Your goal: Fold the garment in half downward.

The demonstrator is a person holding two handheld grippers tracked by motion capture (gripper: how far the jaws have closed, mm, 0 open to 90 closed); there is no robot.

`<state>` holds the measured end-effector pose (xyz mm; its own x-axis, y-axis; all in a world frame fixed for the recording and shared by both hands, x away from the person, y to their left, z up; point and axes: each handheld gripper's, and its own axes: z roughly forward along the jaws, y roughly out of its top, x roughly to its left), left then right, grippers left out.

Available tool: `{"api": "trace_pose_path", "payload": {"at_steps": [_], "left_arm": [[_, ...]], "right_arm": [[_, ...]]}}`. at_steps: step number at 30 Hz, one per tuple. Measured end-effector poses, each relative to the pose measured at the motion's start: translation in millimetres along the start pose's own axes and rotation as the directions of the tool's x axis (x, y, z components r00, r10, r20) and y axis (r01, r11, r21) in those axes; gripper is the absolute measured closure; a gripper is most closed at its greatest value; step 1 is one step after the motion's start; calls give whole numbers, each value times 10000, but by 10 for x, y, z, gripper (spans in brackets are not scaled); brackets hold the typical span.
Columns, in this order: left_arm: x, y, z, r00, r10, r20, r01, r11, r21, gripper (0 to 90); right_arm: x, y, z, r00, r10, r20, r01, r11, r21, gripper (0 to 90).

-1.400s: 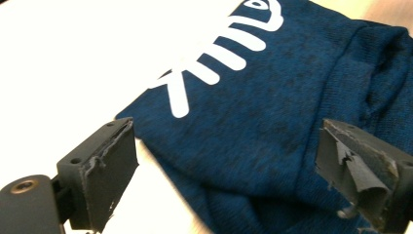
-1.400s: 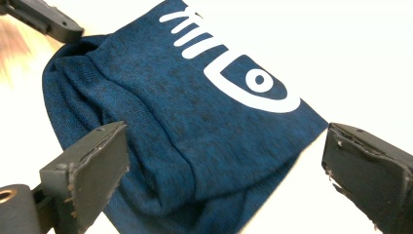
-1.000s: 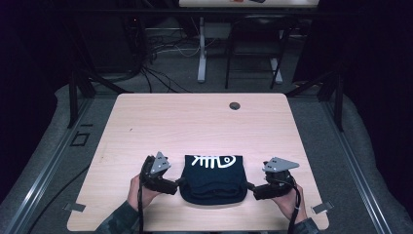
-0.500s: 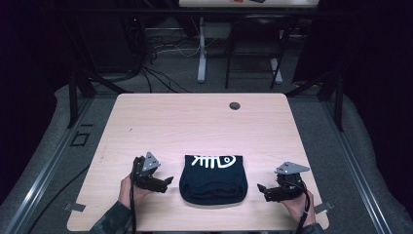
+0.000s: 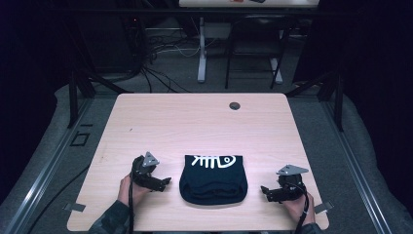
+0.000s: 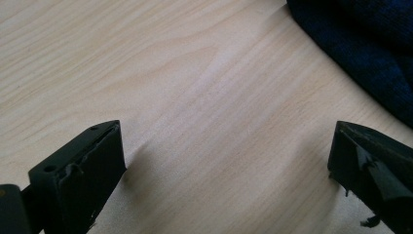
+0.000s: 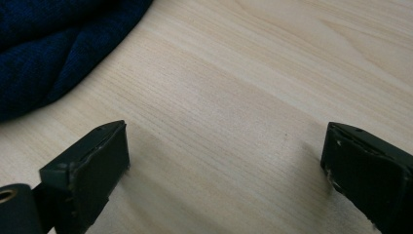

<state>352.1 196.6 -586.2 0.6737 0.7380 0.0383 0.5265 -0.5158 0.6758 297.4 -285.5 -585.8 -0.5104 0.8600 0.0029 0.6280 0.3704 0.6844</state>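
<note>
A folded dark navy garment with a white fish-bone print lies near the front edge of the wooden table. My left gripper rests on the table just left of it, jaws wide open and empty. In the left gripper view the garment's edge sits at the upper right, apart from the jaws. My right gripper lies to the garment's right, also open and empty. The right gripper view has the knit cloth at the upper left, clear of the jaws.
A small dark round hole sits near the table's far edge. Beyond the table stand dark frame legs, cables and a white desk leg on the grey floor. A metal rail runs along the left side.
Both grippers have drawn outward, away from the garment's sides, and have let it go. The garment lies still, folded on the table.
</note>
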Motion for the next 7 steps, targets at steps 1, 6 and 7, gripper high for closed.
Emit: {"api": "trace_pose_path", "payload": {"at_steps": [1, 6, 7], "left_arm": [[7, -2, 3, 10000, -56, 71, 56, 10000, 5, 1], [32, -18, 20, 9993, -288, 257, 291, 9995, -111, 0], [32, -18, 20, 9993, -293, 250, 296, 9995, -119, 0]], "right_arm": [[-3, -7, 3, 10000, 21, -8, -21, 10000, -79, 27], [-18, -26, 16, 10000, 46, 17, -46, 9997, -253, 3], [-16, -32, 26, 9999, 107, 93, -104, 9992, -377, 0]]}}
